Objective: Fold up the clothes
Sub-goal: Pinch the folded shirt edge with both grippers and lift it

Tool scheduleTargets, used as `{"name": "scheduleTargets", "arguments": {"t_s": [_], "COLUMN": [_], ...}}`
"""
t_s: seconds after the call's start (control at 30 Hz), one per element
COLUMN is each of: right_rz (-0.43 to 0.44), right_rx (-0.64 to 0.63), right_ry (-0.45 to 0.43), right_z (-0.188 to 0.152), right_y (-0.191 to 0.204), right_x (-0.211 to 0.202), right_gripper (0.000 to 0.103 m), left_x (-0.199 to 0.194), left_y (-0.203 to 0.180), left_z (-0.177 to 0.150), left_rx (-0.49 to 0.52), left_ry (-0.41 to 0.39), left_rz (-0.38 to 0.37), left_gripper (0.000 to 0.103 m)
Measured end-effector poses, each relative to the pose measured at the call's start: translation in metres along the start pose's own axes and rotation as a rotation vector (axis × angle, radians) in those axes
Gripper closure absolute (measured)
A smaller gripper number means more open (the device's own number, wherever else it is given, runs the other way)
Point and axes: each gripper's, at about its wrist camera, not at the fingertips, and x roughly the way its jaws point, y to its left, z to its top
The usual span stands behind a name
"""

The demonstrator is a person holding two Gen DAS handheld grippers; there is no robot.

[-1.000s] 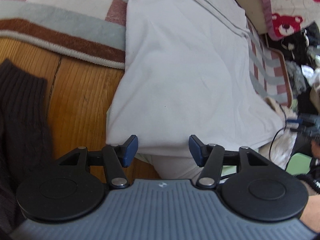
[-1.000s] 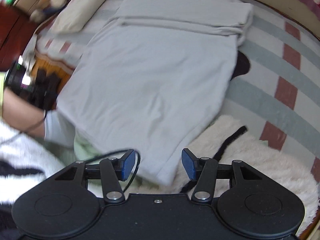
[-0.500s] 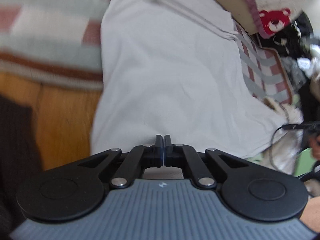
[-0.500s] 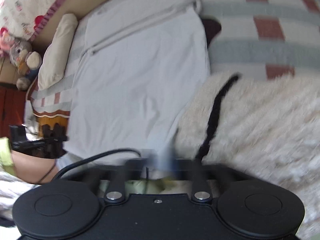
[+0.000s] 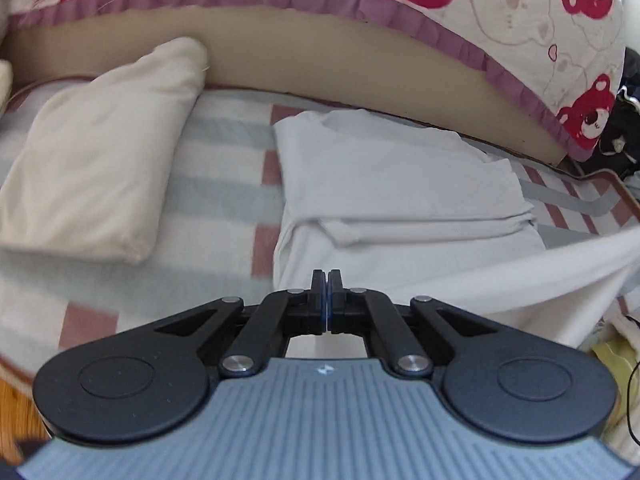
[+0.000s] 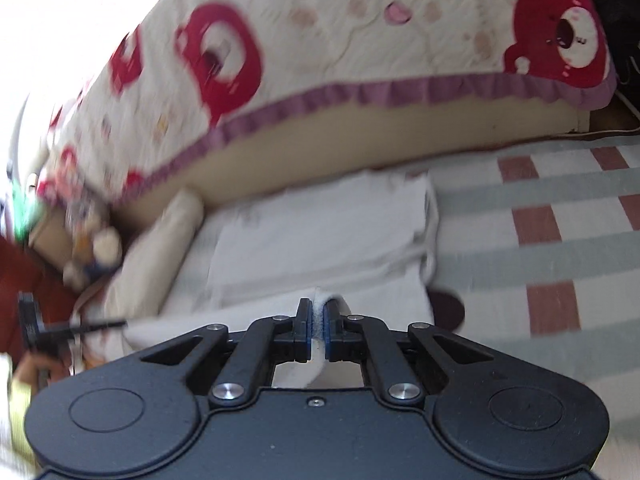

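**Both corners pinched, hem in the air — the carry is where it can slip**

Nearest in, the right gripper (image 6: pixel 317 330) has its jaws pressed onto a nub of white cloth, a ridge of fabric showing plainly between the blue pads. The left gripper (image 5: pixel 327 304) is pressed together too; white cloth shows just under its linkage, but the jaws look almost flush, so that bite is probably thin. That is the first worry: a shallow hold letting go mid-carry and dropping one corner.

Just beyond the left gripper, toward 3 o'clock, the lifted hem (image 5: pixel 560 276) hangs as a sagging band. Uneven tension between the two hands would likely land the fold skewed.

Farther on, at 12 o'clock, the white garment (image 5: pixel 400 176) lies on the striped blanket (image 5: pixel 224 196), its upper part already doubled over. At 10 o'clock sits the cream pillow (image 5: pixel 100 168), near enough that a wide swing could brush it. Farthest back, the bear-print quilt (image 5: pixel 520 12).

Writing: none readable. The left gripper's body carries only a small emblem (image 5: pixel 322 370).
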Motion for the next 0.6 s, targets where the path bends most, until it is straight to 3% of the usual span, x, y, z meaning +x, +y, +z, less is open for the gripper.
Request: {"name": "scheduleTargets", "arguments": {"t_s": [0.17,0.37,0.5,0.6], "right_rz": [-0.103,-0.217,-0.239,-0.263], "right_rx": [-0.017,-0.037,-0.008,0.020], "right_ry": [-0.035,-0.037,0.009,0.057], "right_z": [0.004,0.025,0.024,0.009], "right_y": [-0.013,-0.046,-0.071,-0.082], "right_x": [0.033,0.104,0.148,0.163], "right_gripper": [0.095,0.095,0.095,0.095], "left_x": [0.037,0.084,0.085,0.089], "left_y": [-0.022,-0.015,-0.039,-0.063], "left_z": [0.011,0.011,0.004,-0.002], "left_rx": [0.082,0.024,0.036,-0.014], "left_ry": [0.025,0.032,0.004,0.020], "left_rz": [0.025,0.124,0.119,0.024], "left_gripper": [0.103,0.100,0.087,0.064]}}
